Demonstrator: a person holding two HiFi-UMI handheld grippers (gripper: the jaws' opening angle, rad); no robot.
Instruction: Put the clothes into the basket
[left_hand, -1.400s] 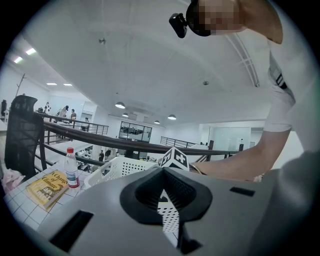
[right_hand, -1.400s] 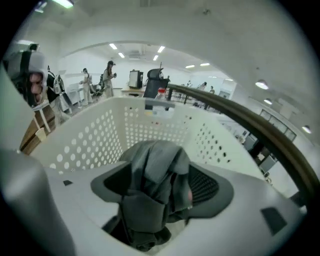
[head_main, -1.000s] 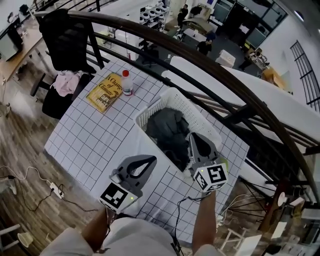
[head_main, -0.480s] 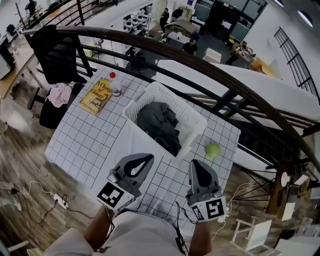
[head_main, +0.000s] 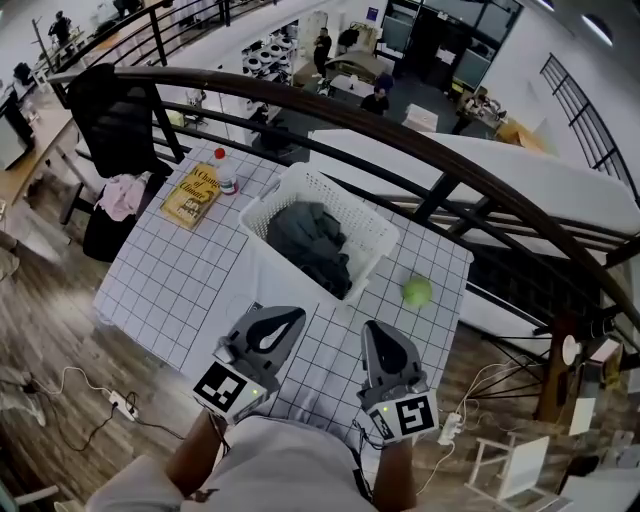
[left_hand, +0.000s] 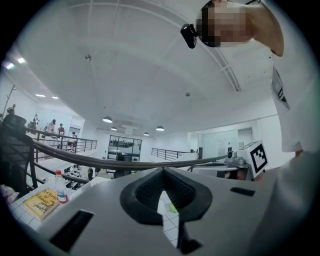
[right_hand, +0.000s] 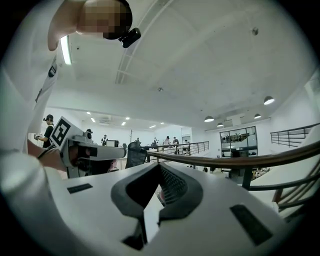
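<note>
We are holding the left gripper (head_main: 292, 318) and the right gripper (head_main: 374, 330) level, both with fingers pressed together on nothing. The dark grey crumpled clothes (head_main: 312, 245) are lying inside the white plastic lattice basket (head_main: 352, 208), ahead of both fingertips, apart from them.
</note>
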